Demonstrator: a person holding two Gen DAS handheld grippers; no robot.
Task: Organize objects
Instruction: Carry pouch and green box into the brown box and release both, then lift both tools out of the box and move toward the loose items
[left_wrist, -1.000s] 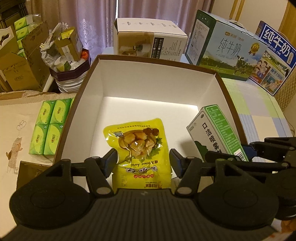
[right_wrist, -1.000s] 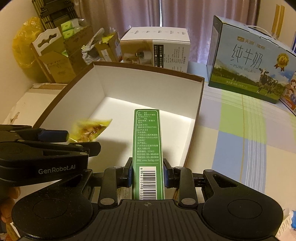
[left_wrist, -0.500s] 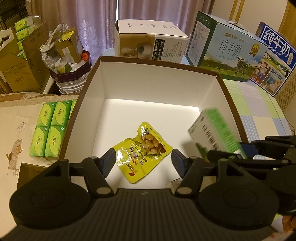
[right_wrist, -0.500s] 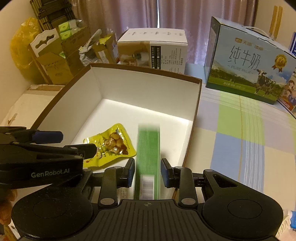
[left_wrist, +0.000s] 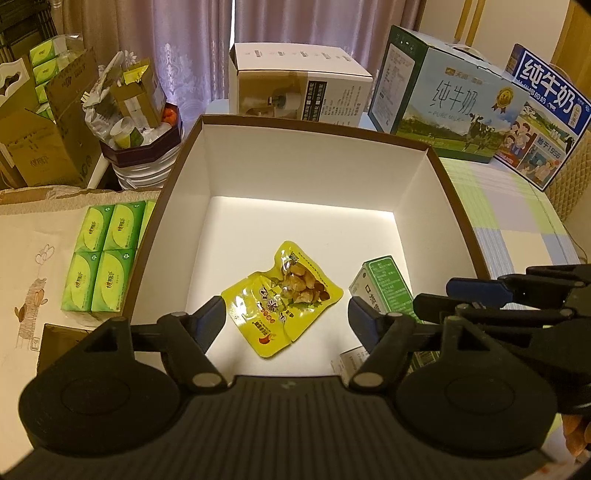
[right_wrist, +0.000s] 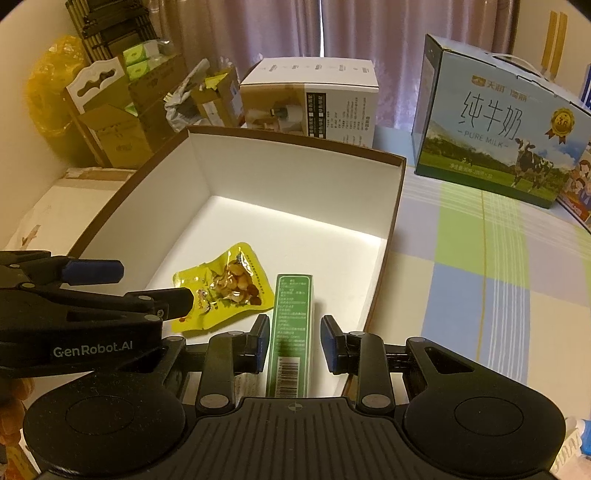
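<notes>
A yellow snack pouch (left_wrist: 282, 295) (right_wrist: 221, 291) lies flat on the floor of the white, brown-rimmed box (left_wrist: 295, 162) (right_wrist: 295, 177). My left gripper (left_wrist: 286, 317) (right_wrist: 155, 284) hovers over the pouch. Its jaws are opening and nothing is pressed between them. A green carton (left_wrist: 384, 284) (right_wrist: 291, 325) lies lengthwise on the box floor, right of the pouch. My right gripper (right_wrist: 295, 341) (left_wrist: 432, 293) stands over the carton, open, with a small gap showing on each side between pad and carton.
Green tissue packs (left_wrist: 103, 258) lie left of the box. Behind it stand a white carton (left_wrist: 299, 88) and two milk cases (left_wrist: 450, 99) (left_wrist: 546, 110). Cardboard clutter (left_wrist: 48, 122) fills the far left. A checked tablecloth (right_wrist: 480, 277) spreads to the right.
The pouch left the left jaws, dropped to the box floor and turned; those jaws widened. The green carton slid out of the right gripper down onto the box floor.
</notes>
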